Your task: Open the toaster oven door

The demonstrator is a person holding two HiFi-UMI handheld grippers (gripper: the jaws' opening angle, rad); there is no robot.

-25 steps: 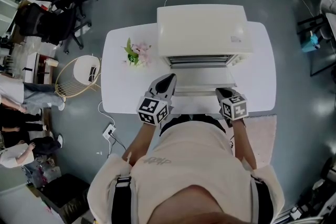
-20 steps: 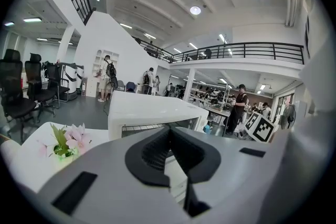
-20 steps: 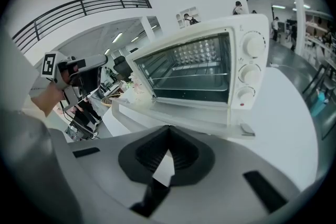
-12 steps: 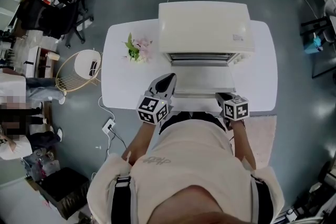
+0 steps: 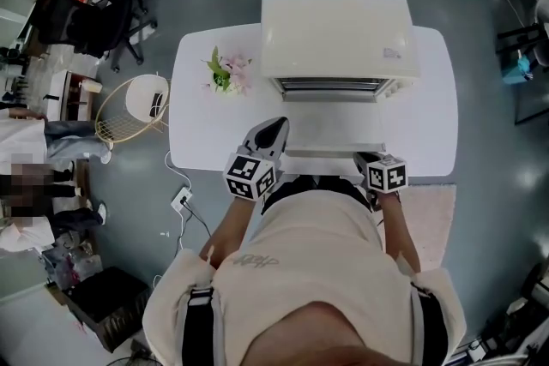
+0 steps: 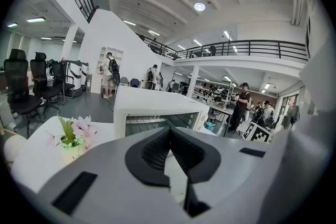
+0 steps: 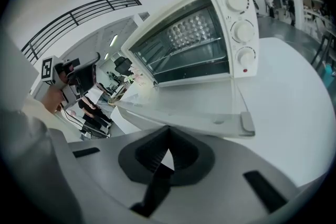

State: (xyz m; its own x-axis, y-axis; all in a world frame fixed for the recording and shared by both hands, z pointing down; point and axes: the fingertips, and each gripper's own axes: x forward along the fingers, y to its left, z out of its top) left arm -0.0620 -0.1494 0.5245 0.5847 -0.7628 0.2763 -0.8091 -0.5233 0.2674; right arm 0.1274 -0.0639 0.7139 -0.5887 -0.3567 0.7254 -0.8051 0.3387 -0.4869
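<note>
Left gripper [image 5: 276,129], jaws together, right gripper [image 5: 366,159], jaws together, both empty

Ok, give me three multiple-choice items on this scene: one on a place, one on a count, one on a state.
1. The flowers stand: A) left of the toaster oven; B) on top of it; C) on the floor.
2. Knobs on the oven's front: A) one; B) three; C) five.
3. The oven door is: A) shut; B) folded down open; C) taken off.
Answers: 1 A, the head view shows them beside its left side; 2 B, three stacked in the right gripper view; 3 B, it lies flat out front.
</note>
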